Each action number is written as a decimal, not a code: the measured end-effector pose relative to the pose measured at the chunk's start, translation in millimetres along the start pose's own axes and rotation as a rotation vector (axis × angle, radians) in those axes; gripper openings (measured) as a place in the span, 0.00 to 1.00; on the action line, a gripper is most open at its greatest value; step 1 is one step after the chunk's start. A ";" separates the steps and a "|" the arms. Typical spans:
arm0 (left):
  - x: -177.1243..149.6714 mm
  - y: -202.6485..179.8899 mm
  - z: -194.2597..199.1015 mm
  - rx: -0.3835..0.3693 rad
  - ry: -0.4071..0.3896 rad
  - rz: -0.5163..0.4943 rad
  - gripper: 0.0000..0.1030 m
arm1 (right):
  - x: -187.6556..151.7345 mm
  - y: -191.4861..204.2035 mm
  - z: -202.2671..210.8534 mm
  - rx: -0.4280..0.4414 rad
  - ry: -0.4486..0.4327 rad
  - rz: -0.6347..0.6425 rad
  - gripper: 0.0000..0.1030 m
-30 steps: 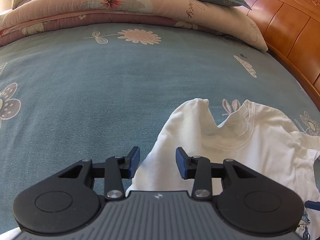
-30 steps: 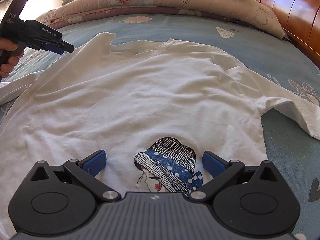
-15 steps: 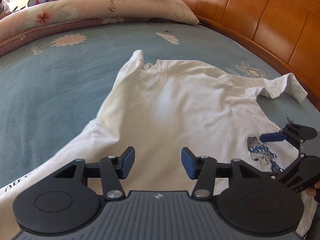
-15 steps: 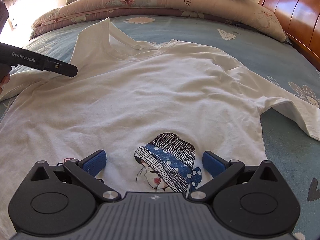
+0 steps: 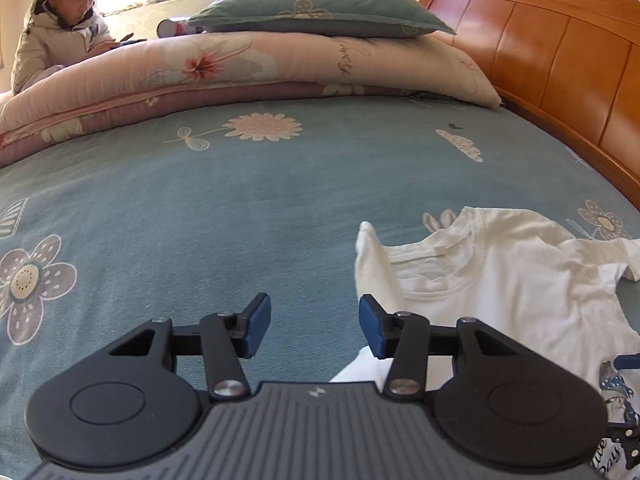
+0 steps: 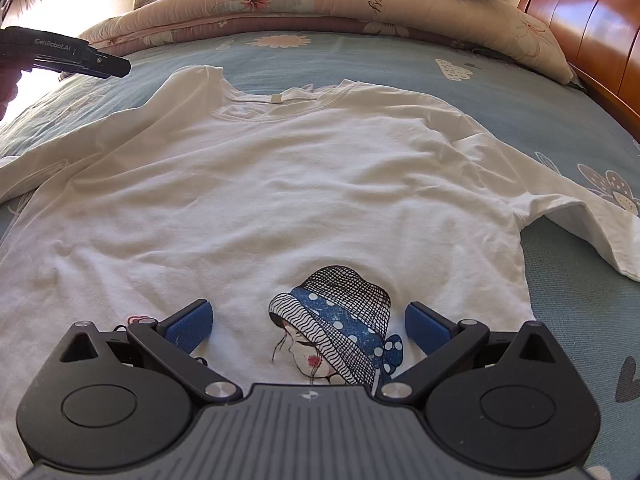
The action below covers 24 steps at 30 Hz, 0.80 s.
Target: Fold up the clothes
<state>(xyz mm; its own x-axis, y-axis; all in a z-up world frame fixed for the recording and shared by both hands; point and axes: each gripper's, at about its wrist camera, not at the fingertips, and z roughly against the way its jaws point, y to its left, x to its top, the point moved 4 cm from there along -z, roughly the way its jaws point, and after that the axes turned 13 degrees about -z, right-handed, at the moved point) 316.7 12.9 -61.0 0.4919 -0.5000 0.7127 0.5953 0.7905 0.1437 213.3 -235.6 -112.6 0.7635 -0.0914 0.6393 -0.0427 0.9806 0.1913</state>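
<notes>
A white T-shirt (image 6: pixel 304 184) with a printed figure in a blue dotted hat (image 6: pixel 340 340) lies spread face up on the blue bed sheet. My right gripper (image 6: pixel 308 320) hovers open over its lower front, one pad on each side of the print. The left gripper (image 5: pixel 312 320) is open with nothing in it, over bare sheet just left of the shirt's shoulder (image 5: pixel 372 264). The shirt's collar (image 5: pixel 440 264) lies to its right. In the right wrist view the left gripper (image 6: pixel 100 62) shows at the far left, above the sheet beside the left shoulder.
A rolled floral quilt (image 5: pixel 240 68) and a green pillow (image 5: pixel 316 12) lie along the bed's far side. A wooden headboard (image 5: pixel 560 60) runs on the right. A person in a pale jacket (image 5: pixel 60 36) sits behind the quilt. Flower-patterned sheet (image 5: pixel 180 208) stretches left of the shirt.
The left gripper has swung back to the left, off the shirt body to the sheet beside the shoulder. The raised shoulder corner has dropped lower. The right gripper has held still.
</notes>
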 end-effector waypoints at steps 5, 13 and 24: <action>-18.4 11.3 -14.8 -0.014 0.045 0.005 0.41 | 0.4 -0.2 -0.5 0.002 -0.002 -0.002 1.00; -29.3 -10.4 -24.1 -0.055 0.062 -0.101 0.42 | -0.4 1.2 -1.6 -0.005 -0.016 0.001 1.00; 1.4 -18.0 -30.4 -0.103 0.009 -0.177 0.42 | -0.6 0.2 -1.6 -0.003 -0.021 0.004 1.00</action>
<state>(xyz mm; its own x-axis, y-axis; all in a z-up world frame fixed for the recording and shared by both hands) 326.0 -12.8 -83.4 0.3794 -0.6315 0.6762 0.7348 0.6498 0.1945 213.8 -235.0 -114.2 0.7494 -0.0915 0.6558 -0.0435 0.9815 0.1867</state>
